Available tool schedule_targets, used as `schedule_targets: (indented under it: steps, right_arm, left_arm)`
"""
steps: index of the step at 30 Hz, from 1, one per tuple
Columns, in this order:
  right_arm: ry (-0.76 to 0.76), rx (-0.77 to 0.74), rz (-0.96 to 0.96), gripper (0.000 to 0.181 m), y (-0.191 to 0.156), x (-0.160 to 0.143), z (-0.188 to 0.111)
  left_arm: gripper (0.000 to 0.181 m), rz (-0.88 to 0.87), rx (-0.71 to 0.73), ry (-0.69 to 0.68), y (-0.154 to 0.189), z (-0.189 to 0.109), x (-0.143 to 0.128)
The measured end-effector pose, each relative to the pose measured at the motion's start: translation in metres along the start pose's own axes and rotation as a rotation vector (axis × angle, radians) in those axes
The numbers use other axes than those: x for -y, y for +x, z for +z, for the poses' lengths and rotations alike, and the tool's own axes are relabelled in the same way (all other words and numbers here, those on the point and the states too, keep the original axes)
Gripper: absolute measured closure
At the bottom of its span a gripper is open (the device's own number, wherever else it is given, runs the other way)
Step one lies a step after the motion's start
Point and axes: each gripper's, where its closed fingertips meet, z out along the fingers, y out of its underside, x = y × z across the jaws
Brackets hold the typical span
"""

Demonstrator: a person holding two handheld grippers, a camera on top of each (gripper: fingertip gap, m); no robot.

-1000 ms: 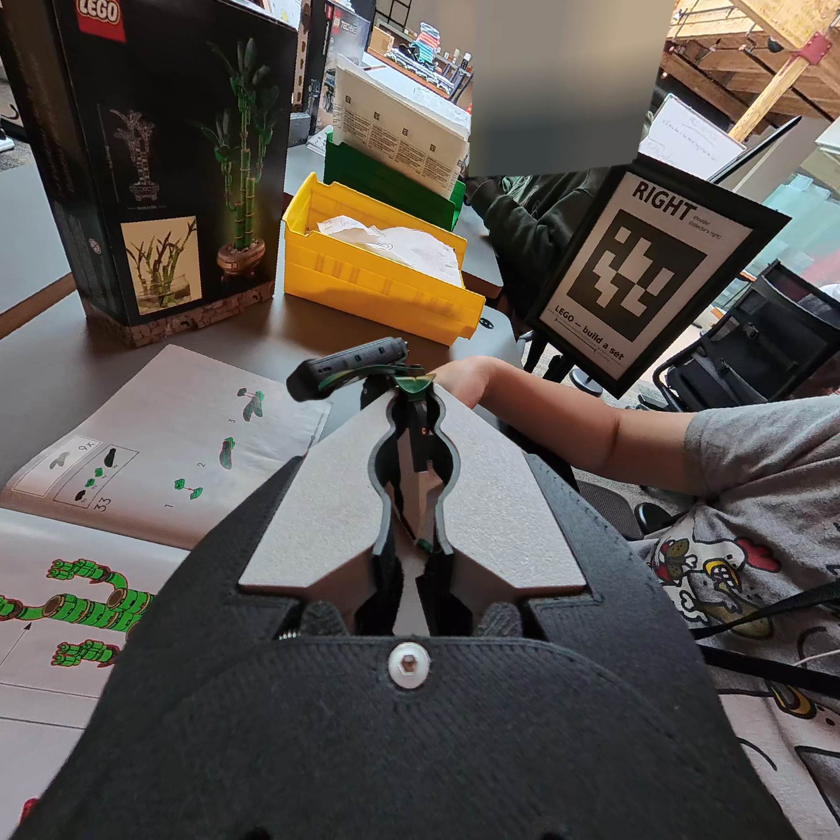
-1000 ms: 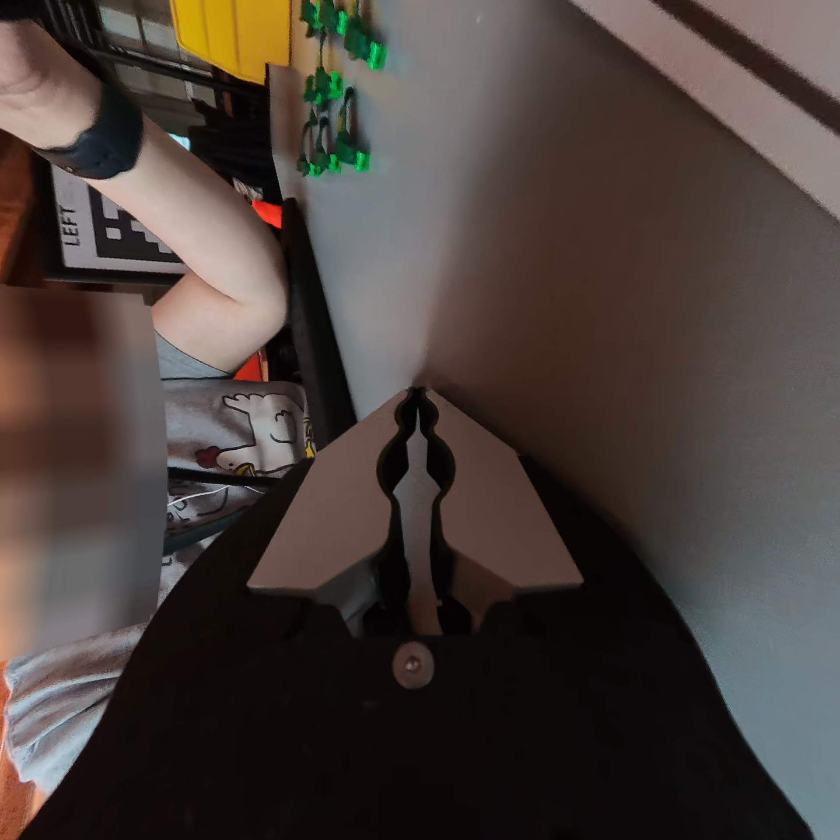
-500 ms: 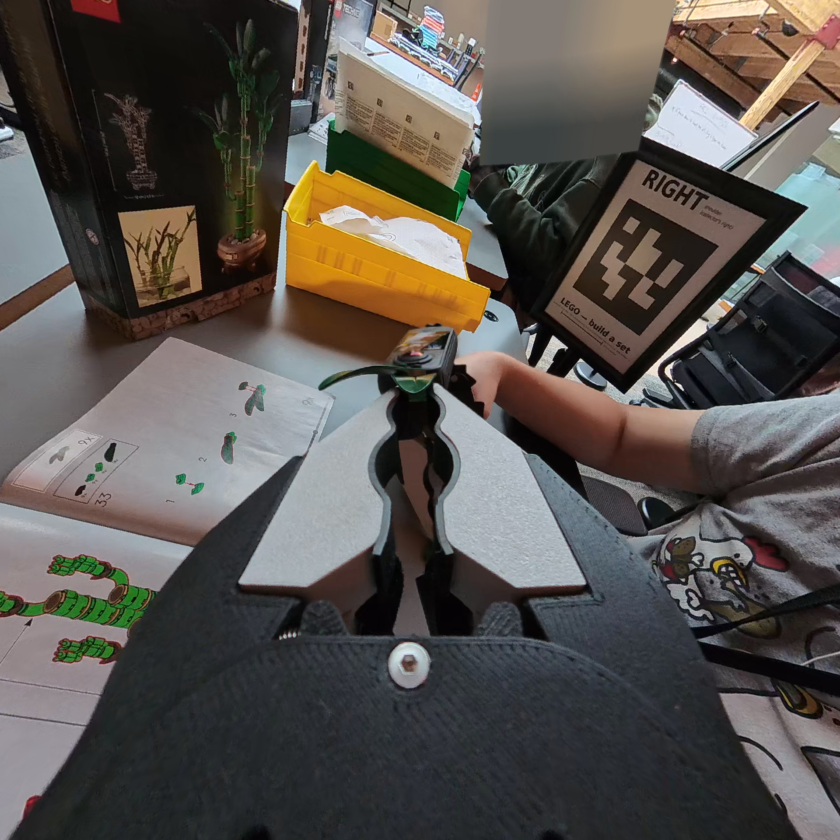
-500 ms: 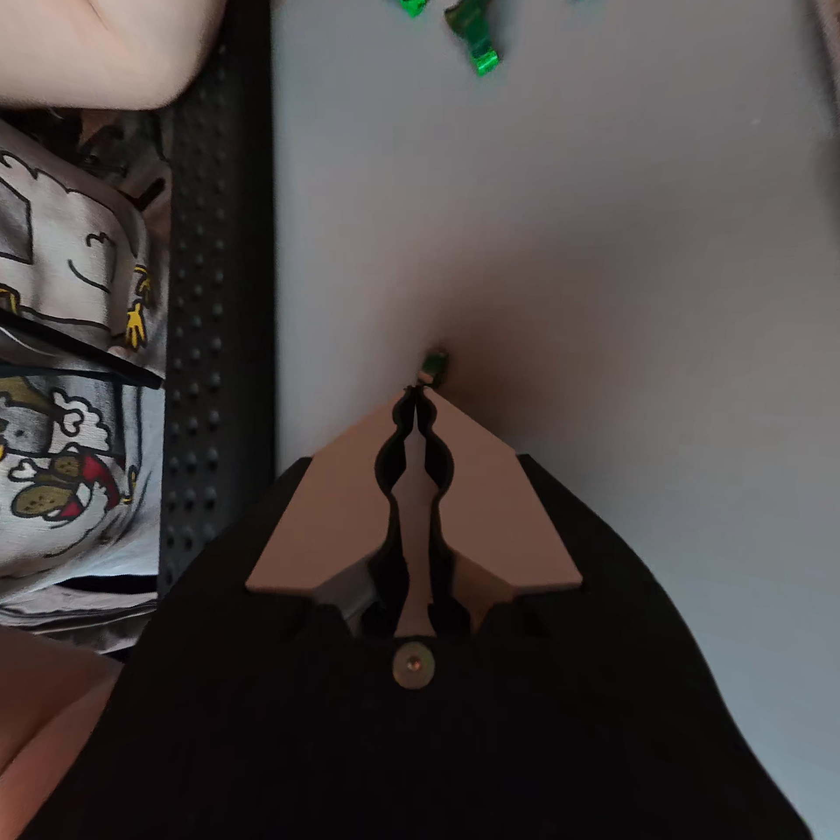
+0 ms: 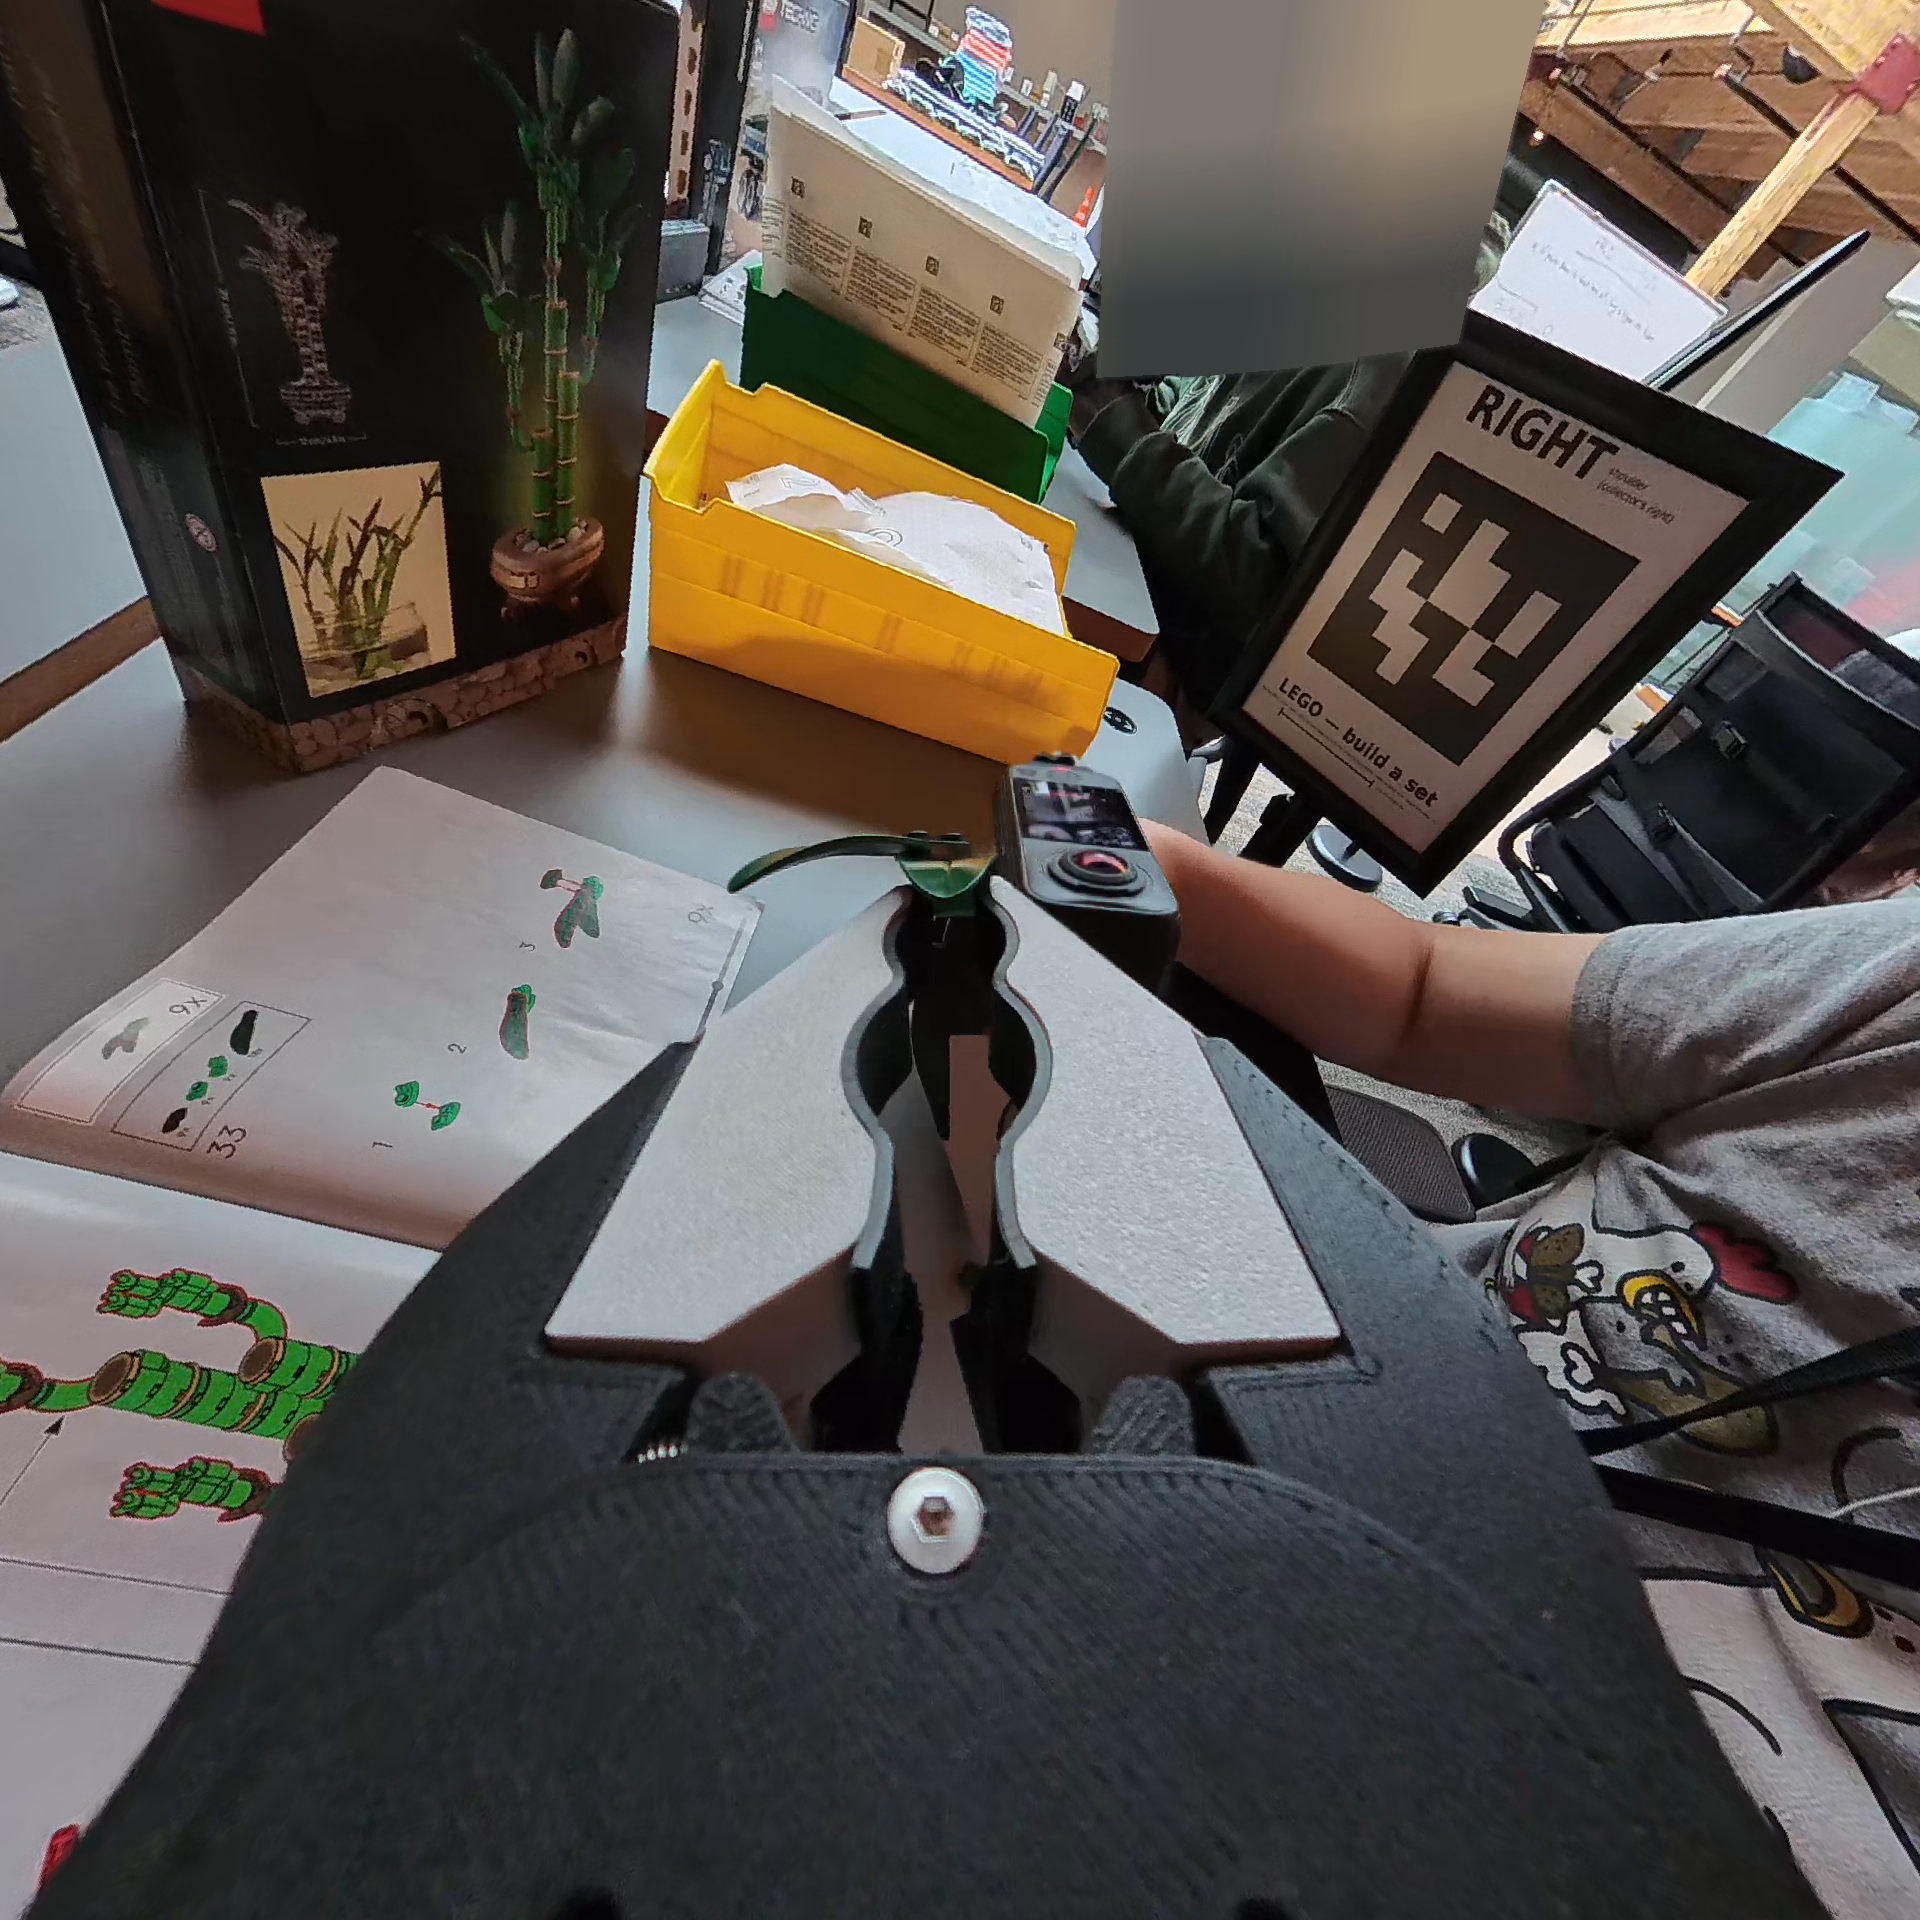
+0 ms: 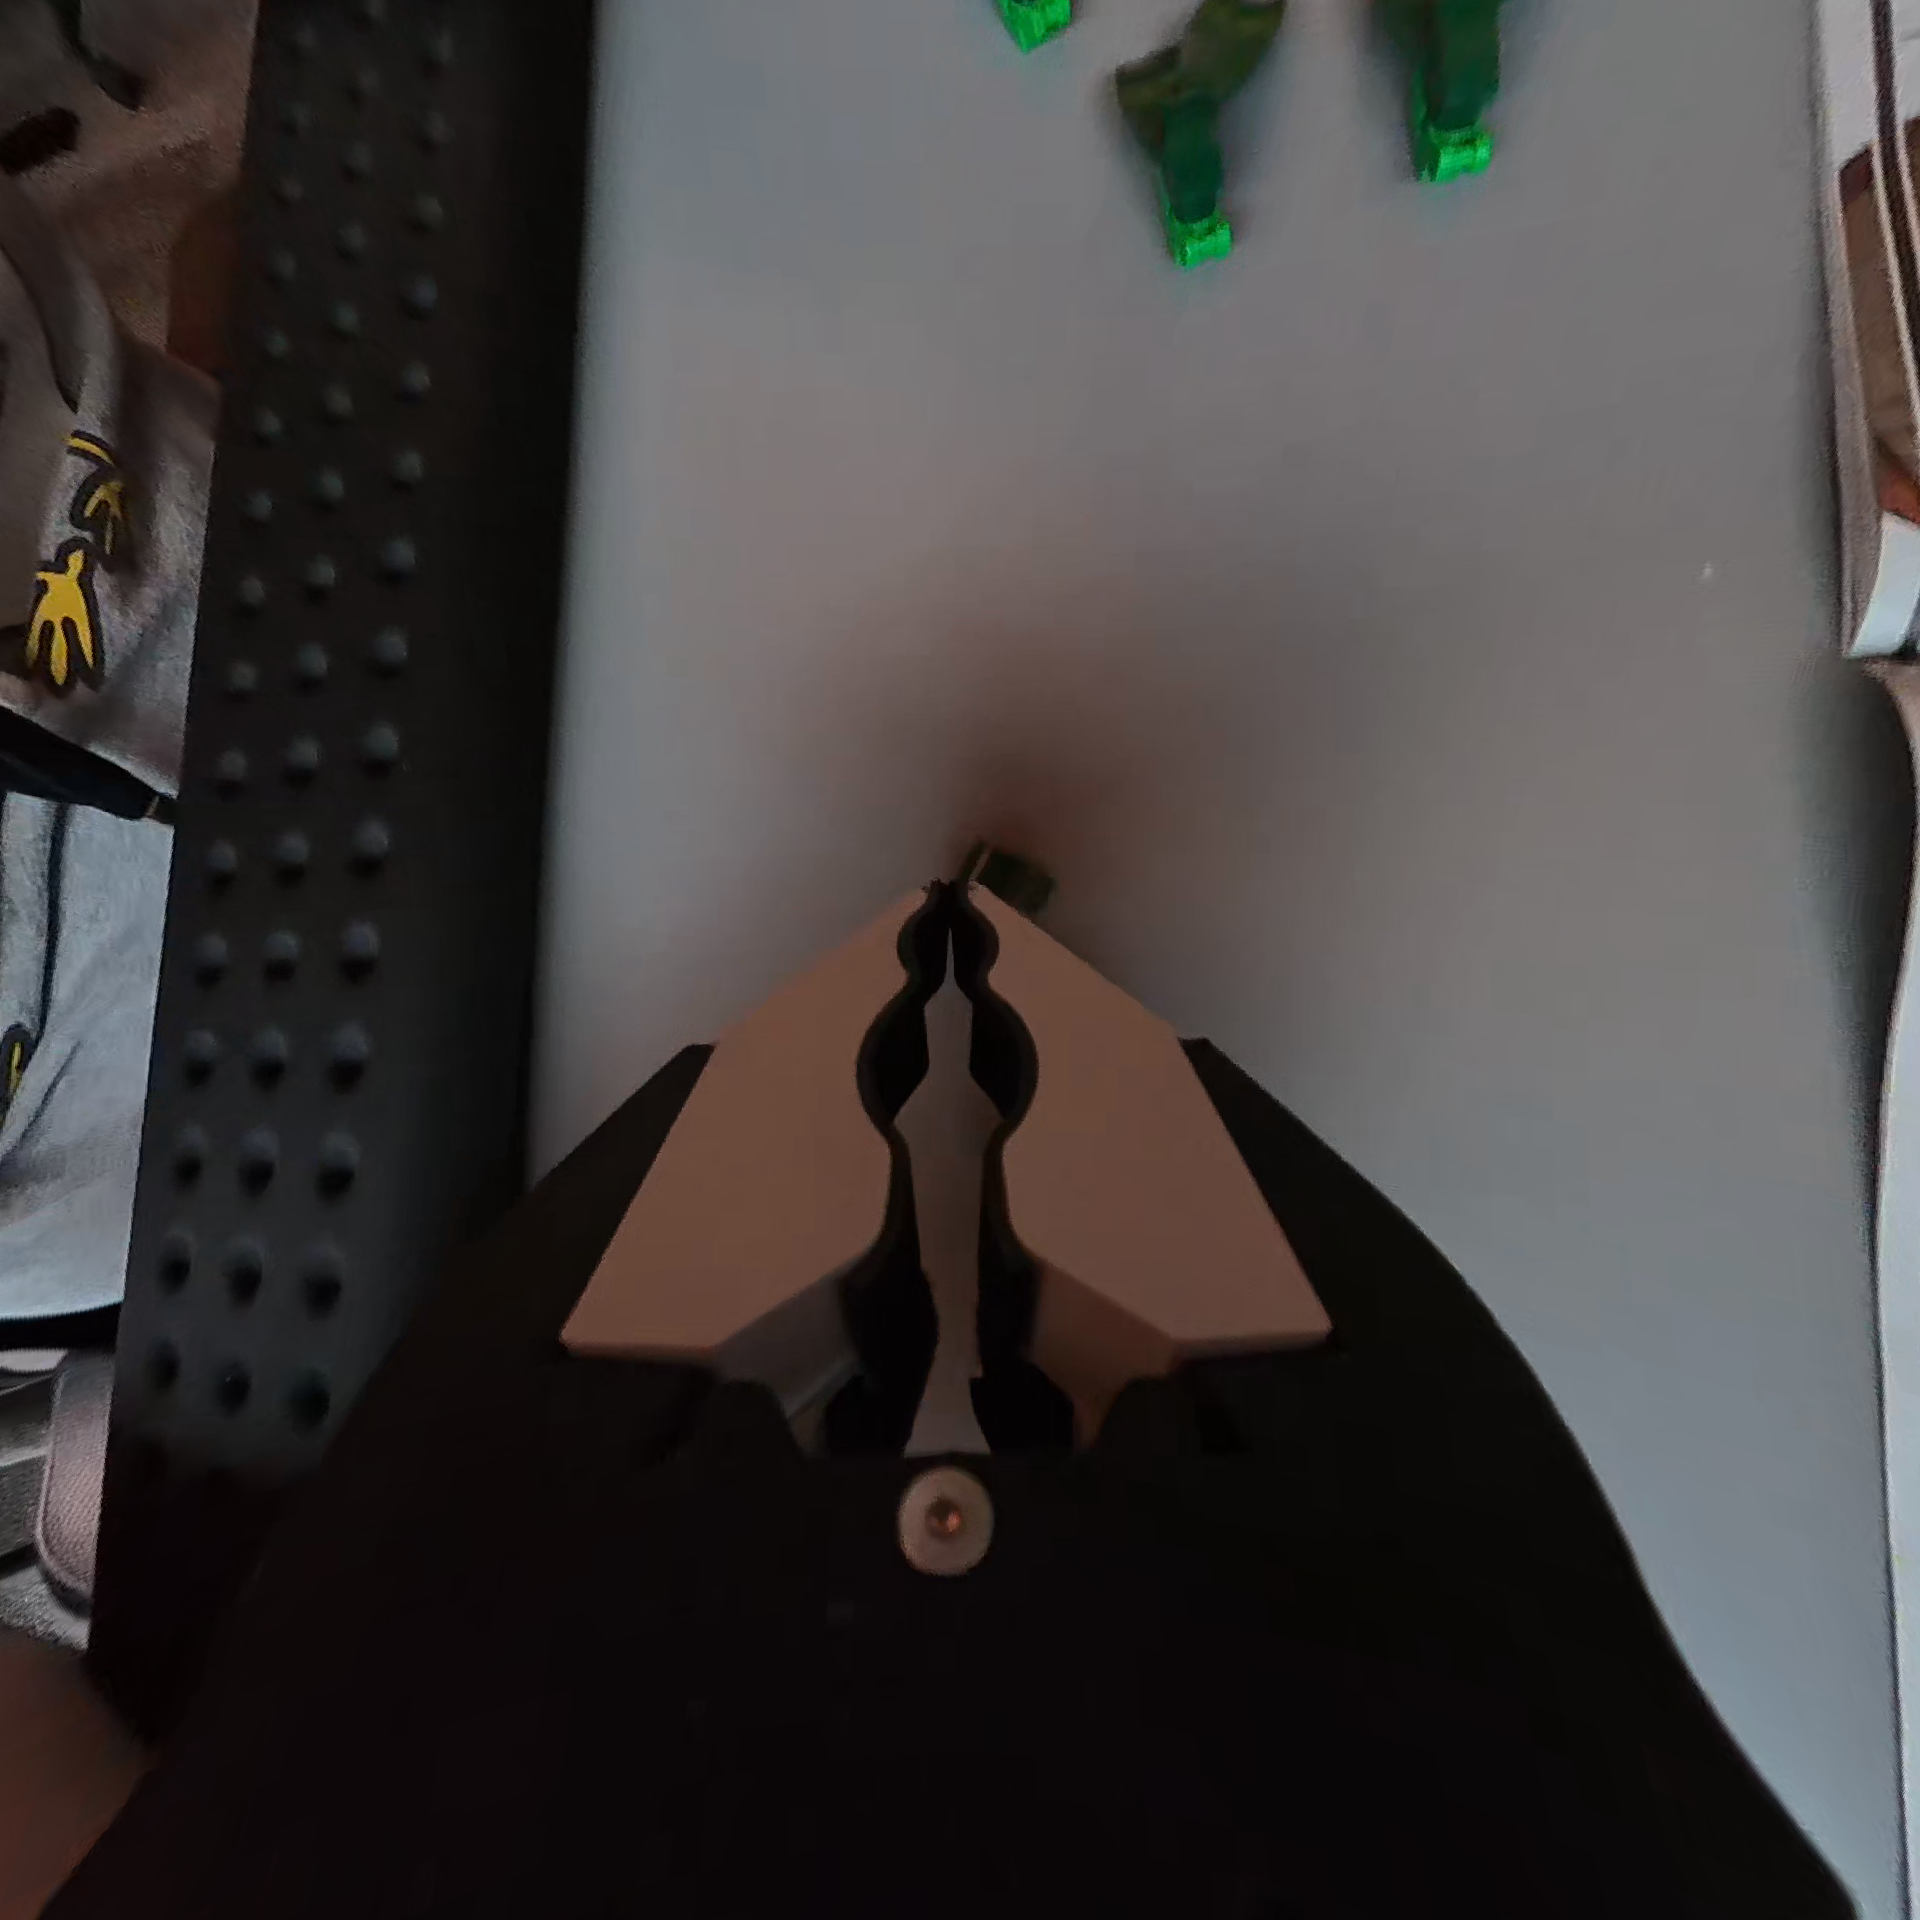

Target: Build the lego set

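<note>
My left gripper (image 5: 943,891) is shut on a dark green leaf piece (image 5: 800,860) that sticks out to the left of its tips, above the open instruction booklet (image 5: 364,1018). My right gripper (image 6: 951,902) points down at the grey table (image 6: 1351,727). Its tips are shut, with a small green piece (image 6: 1013,878) pinched at them, close to the table top. In the left wrist view the back of the right gripper (image 5: 1086,852) shows just right of the leaf. Three built green leaf pieces (image 6: 1184,177) lie farther along the table.
The black set box (image 5: 343,364) stands at the back left, with a yellow bin (image 5: 862,623) and a green bin (image 5: 894,395) of paper bags beside it. A framed marker sign (image 5: 1486,603) stands at right. A black studded strip (image 6: 343,623) runs along the table's left edge and the booklet's edge (image 6: 1870,416) lies at right. My hands' fingertips stand some 20 centimeters from each other.
The right gripper has swung from sideways to pointing straight down at the table, and a small green piece now shows at its tips. The left gripper has kept hold of the leaf.
</note>
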Motion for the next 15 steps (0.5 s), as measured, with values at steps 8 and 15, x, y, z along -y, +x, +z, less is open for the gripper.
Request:
schedule_targets:
  steps: [8, 15]
  right_arm:
    - [0.051, -0.110, -0.121, 0.181, 0.006, 0.011, -0.012]
    - [0.052, -0.132, -0.193, 0.162, 0.008, 0.017, -0.004]
  left_arm:
    - [0.175, 0.005, 0.003, -0.001, 0.000, -0.001, 0.000]
    - [0.175, 0.003, -0.001, -0.013, 0.000, 0.002, -0.002]
